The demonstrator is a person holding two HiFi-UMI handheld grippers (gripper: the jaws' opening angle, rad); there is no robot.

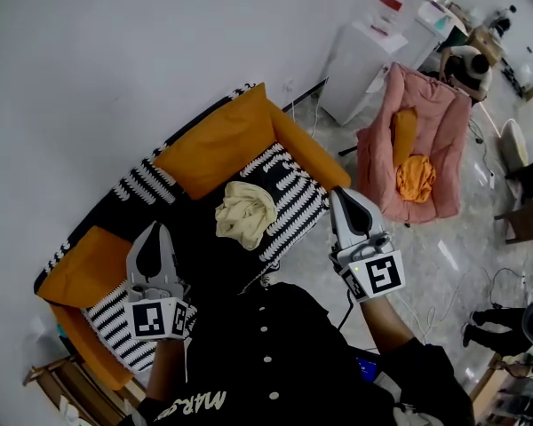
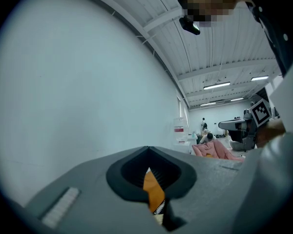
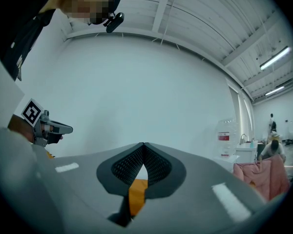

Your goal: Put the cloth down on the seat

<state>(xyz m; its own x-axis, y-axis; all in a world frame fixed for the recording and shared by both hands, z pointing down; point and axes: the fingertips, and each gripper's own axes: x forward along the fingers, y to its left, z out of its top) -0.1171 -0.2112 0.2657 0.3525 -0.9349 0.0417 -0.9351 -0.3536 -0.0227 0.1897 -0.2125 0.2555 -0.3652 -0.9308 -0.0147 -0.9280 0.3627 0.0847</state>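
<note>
A crumpled pale yellow cloth point(image 1: 244, 211) lies on the black seat point(image 1: 198, 242) of an orange sofa point(image 1: 220, 152), next to a black-and-white striped cushion point(image 1: 293, 195). My left gripper point(image 1: 155, 231) hovers in front of the seat's left half, shut and empty. To the right of the cloth, by the sofa's right arm, is my right gripper point(image 1: 341, 195), also shut with nothing in it. In the left gripper view the left gripper point(image 2: 147, 153) has its jaws meeting at the tips, with a sliver of orange sofa behind. The right gripper point(image 3: 143, 148) looks the same in its own view.
A pink armchair point(image 1: 426, 118) with an orange cloth point(image 1: 415, 177) on it stands to the right of the sofa. Behind it are a white cabinet point(image 1: 360, 60) and a person point(image 1: 469, 63). A wall runs behind the sofa. Another striped cushion point(image 1: 115, 322) lies at the sofa's left end.
</note>
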